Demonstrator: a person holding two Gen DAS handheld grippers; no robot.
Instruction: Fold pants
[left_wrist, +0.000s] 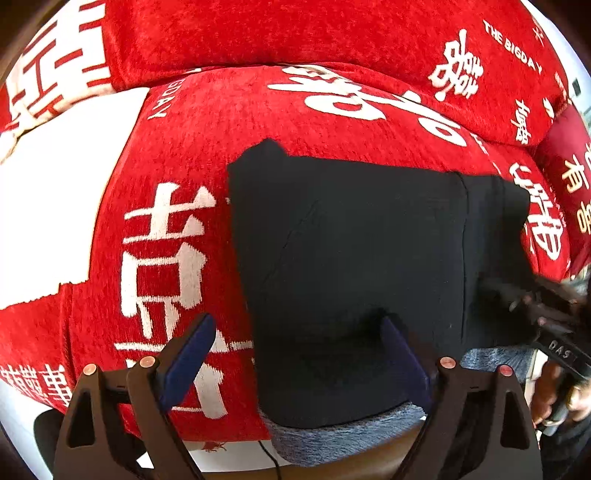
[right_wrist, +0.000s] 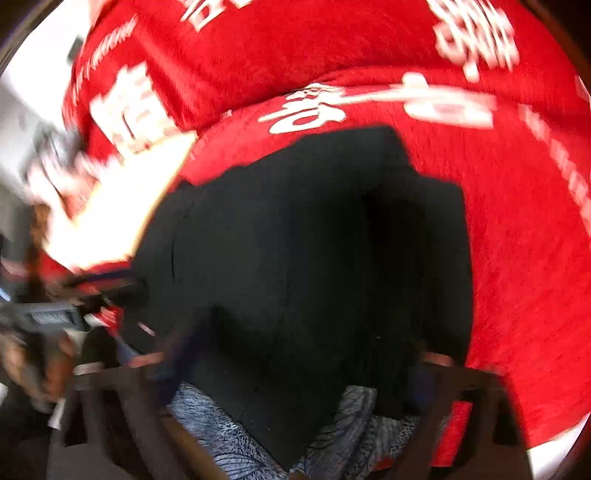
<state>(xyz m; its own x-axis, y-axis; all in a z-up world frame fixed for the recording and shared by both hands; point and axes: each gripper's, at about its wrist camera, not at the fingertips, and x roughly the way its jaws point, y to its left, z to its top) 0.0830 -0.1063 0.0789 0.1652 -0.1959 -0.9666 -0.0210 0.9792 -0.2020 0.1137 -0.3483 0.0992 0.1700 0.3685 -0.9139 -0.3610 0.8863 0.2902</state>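
The black pants (left_wrist: 351, 251) lie folded into a flat rectangle on the red sofa seat (left_wrist: 177, 147). My left gripper (left_wrist: 299, 332) is open, its blue pads astride the near left edge of the pants, empty. The right gripper shows blurred at the right edge of the left wrist view (left_wrist: 535, 295). In the right wrist view, which is motion-blurred, the pants (right_wrist: 314, 240) fill the middle and my right gripper (right_wrist: 295, 350) is open above their near edge, holding nothing. The left gripper appears there at the left (right_wrist: 92, 291).
The sofa cover is red with white characters, with a back cushion (left_wrist: 295, 33) behind and a dark red pillow (left_wrist: 569, 173) at the right. A grey-blue patterned cloth (left_wrist: 332, 439) lies under the pants' near edge. A thin black cable (left_wrist: 269, 454) hangs at the sofa front.
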